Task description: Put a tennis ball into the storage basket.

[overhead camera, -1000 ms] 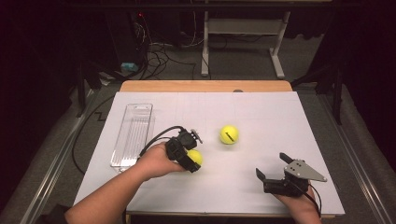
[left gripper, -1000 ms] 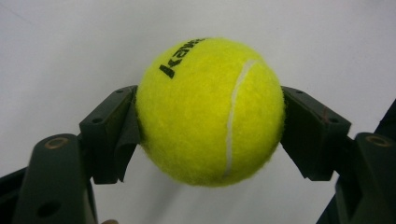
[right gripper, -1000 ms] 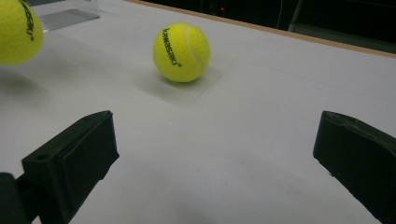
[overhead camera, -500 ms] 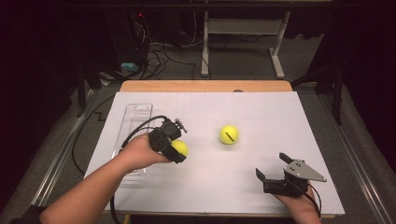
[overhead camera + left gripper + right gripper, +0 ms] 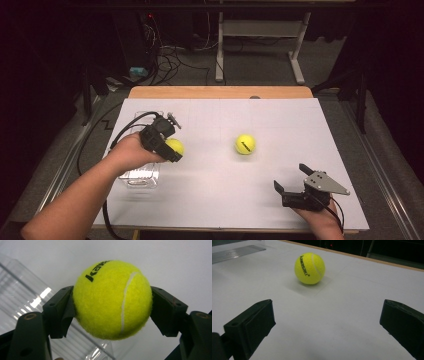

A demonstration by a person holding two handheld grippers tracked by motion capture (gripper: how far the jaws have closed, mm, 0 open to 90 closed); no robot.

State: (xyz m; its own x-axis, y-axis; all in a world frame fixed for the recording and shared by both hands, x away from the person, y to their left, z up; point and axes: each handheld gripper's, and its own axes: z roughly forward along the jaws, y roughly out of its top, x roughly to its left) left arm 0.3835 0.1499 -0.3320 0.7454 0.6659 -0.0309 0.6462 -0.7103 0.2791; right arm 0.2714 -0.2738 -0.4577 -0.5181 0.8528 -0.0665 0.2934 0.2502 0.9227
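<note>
My left gripper [image 5: 172, 150] is shut on a yellow tennis ball [image 5: 175, 146], lifted off the white table sheet beside the clear plastic tray [image 5: 140, 177]. In the left gripper view the black jaws press both sides of that ball [image 5: 112, 298], with the tray [image 5: 22, 297] below and to the left. A second yellow tennis ball [image 5: 245, 144] rests on the sheet near the middle; in the right gripper view this ball [image 5: 309, 268] lies ahead, well beyond the jaws. My right gripper [image 5: 290, 186] sits low at the front right, open, with nothing between its jaws.
The white sheet [image 5: 280, 120] covers a wooden table whose edge [image 5: 215, 92] shows at the back. A black cable [image 5: 107, 215] trails from the left gripper over the front edge. Cables and a table frame [image 5: 260, 45] stand on the dark floor behind.
My left hand has carried its tennis ball leftward and upward, from the sheet's middle left to the tray's right side. The right gripper and the other ball have stayed put.
</note>
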